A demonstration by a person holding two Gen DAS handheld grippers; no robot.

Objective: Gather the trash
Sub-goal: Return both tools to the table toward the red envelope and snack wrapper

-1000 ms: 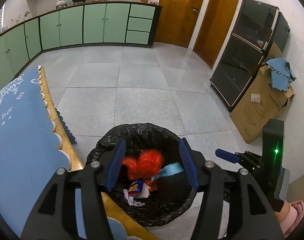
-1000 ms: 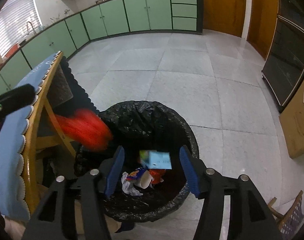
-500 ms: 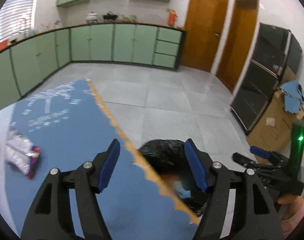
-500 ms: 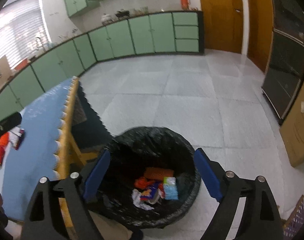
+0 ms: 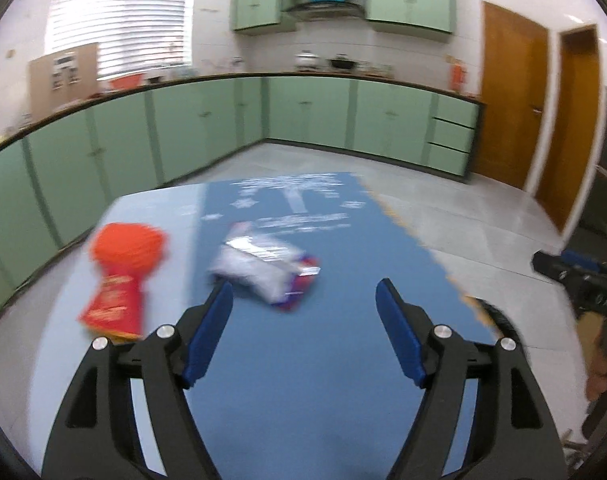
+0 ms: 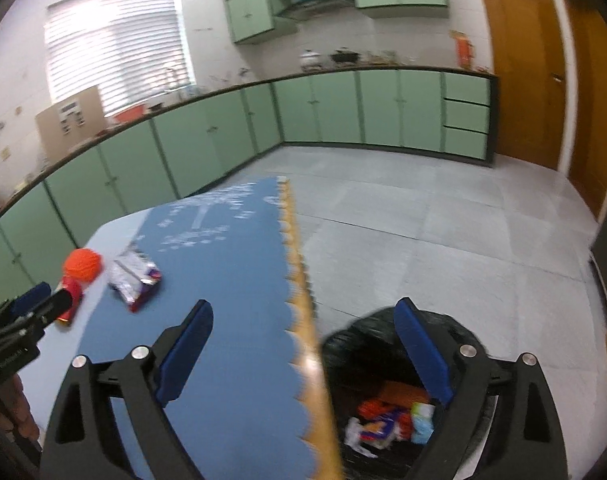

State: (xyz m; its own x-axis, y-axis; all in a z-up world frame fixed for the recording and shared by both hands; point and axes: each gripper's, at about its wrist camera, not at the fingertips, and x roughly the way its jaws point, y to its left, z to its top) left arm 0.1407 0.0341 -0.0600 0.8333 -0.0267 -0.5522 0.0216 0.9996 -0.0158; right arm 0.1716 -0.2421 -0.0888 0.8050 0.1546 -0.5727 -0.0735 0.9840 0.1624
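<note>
A silver crumpled snack wrapper [image 5: 263,270] lies on the blue tablecloth [image 5: 323,360], just beyond my open, empty left gripper [image 5: 303,336]. A red packet with an orange puff top [image 5: 121,280] lies to its left. Both also show in the right wrist view, the wrapper [image 6: 135,280] and the packet [image 6: 79,276]. My right gripper [image 6: 303,360] is open and empty, straddling the table edge and the black-lined trash bin [image 6: 355,340], which holds several pieces of trash [image 6: 387,420].
The table's scalloped wooden edge [image 6: 307,320] runs between cloth and bin. Green cabinets [image 5: 303,120] line the far walls. Grey tiled floor [image 6: 443,240] lies beyond. Wooden doors [image 5: 511,100] stand at the right.
Both grippers dropped trash into the bin, then swung up and left. The left one now faces the table's remaining trash; the right one has risen and opened wider.
</note>
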